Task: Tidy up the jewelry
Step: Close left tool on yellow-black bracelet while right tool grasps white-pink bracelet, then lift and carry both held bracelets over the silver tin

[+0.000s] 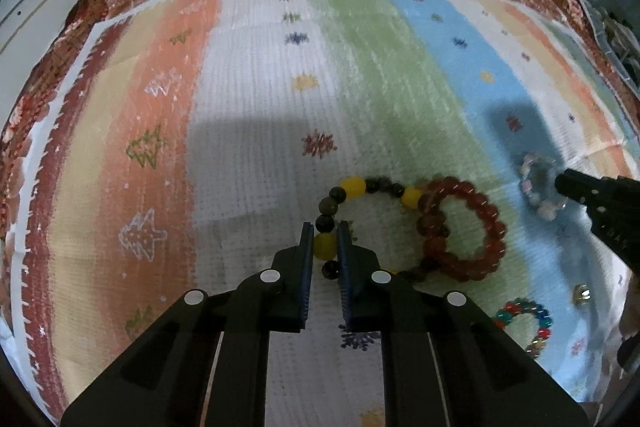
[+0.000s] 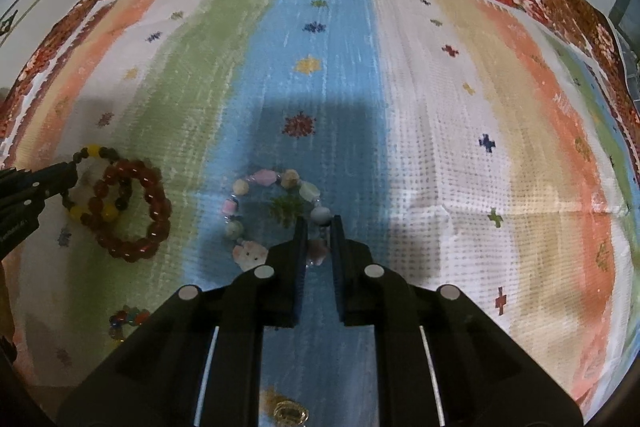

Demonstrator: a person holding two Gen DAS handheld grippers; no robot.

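Two grippers worked beside the red bracelet (image 1: 464,229); the left gripper (image 1: 325,233) pinched the yellow-and-dark bracelet (image 1: 352,187) overlapping it, probably to separate them; the right gripper (image 2: 319,227) clamped the pastel bracelet (image 2: 276,211) just right of it.

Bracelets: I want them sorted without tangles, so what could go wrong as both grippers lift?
The left gripper pinches the yellow-and-dark bracelet, which overlaps the red bracelet; lifting may drag the red one along. The right gripper grips the pastel bracelet by a single bead, so it could slip free.
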